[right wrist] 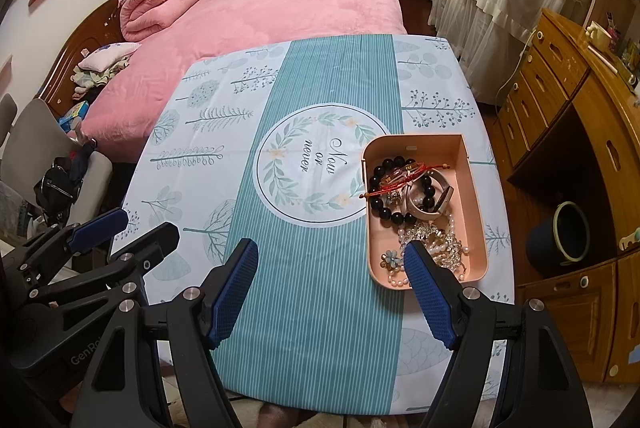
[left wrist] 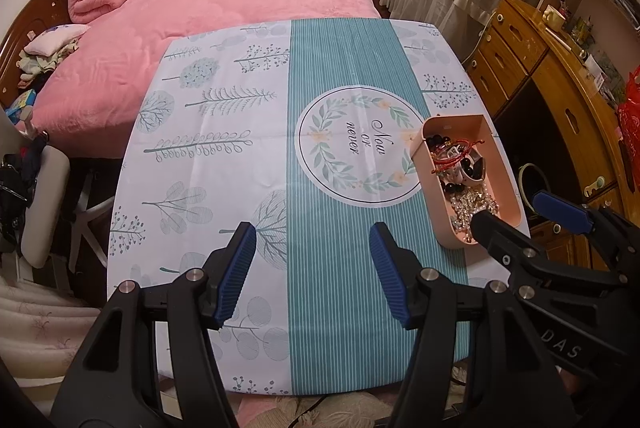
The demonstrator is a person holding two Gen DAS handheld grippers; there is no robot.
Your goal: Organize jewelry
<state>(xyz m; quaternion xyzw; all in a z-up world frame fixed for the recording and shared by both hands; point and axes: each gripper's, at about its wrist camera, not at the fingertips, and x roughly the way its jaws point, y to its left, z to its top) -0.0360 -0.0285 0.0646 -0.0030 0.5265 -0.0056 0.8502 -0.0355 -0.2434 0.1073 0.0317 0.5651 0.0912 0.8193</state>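
Small table (right wrist: 312, 288) draped in a blue-and-white cloth printed with trees and a wreath reading "Now or never". At the right side, near the edge: an open pink tray (right wrist: 476, 212) holding a tangle of jewelry. Inside, a black bead bracelet (right wrist: 400, 216), red cord bracelets (right wrist: 394, 184), a pale watch band (right wrist: 440, 202), and pearl and crystal strands (right wrist: 444, 244) heaped at the near end. Left gripper (left wrist: 312, 270) hovering over the striped middle of the cloth, jaws spread, nothing between them. Right gripper (right wrist: 330, 294) just left of the tray's near corner, jaws spread wide, also empty. Behind the table, a pink bed (right wrist: 280, 8); to the right, a wooden desk (right wrist: 580, 132).
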